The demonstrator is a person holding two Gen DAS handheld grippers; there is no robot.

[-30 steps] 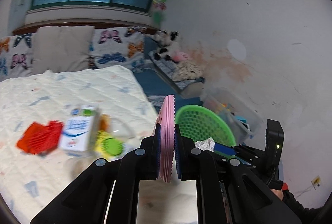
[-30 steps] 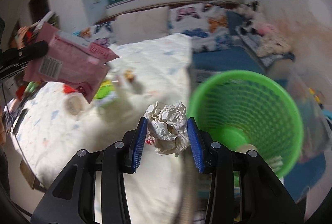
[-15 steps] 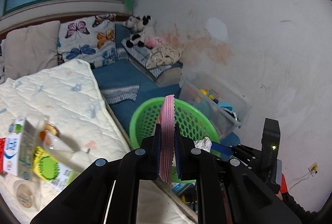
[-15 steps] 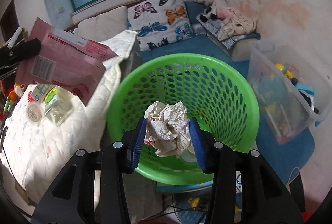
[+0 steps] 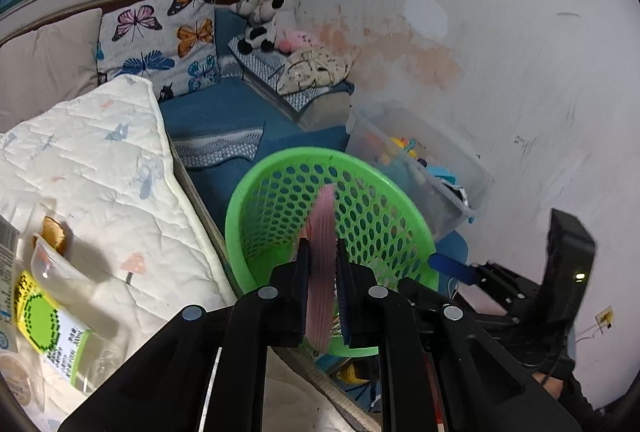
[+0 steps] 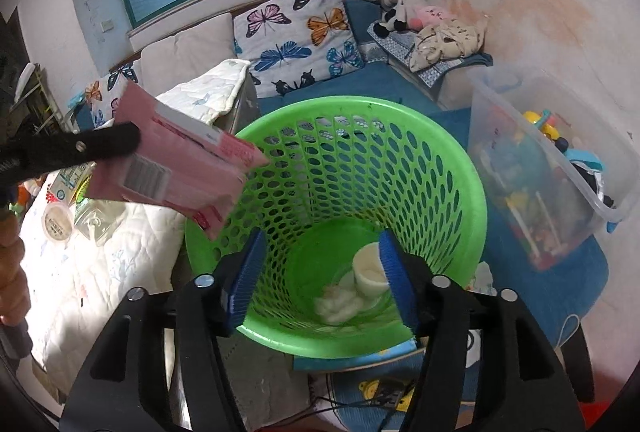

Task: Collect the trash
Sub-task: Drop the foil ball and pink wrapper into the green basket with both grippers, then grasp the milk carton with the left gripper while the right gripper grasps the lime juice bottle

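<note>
A green mesh basket [image 6: 360, 106] stands on the floor beside the bed. My right gripper [image 6: 320, 238] hangs over its mouth with the jaws opening and nothing between them. Down on the basket's bottom lie the crumpled white paper [image 6: 336, 306] and a white cup [image 6: 370, 270]. My left gripper [image 5: 321, 248] is shut on a flat pink packet [image 5: 325, 216], seen edge-on above the basket [image 5: 280, 184]. In the right wrist view the same pink packet [image 6: 188, 168] reaches over the basket's left rim.
A bed with a white quilt [image 5: 100, 172] lies left of the basket, carrying a clear bottle with a green label [image 5: 52, 324] and a round lid [image 6: 58, 222]. A clear plastic box of toys [image 6: 560, 168] stands right of the basket against the wall. A hand [image 6: 12, 272] shows at the left edge.
My right gripper opened and the crumpled paper dropped into the basket. My left gripper carried the pink packet from over the bed to above the basket.
</note>
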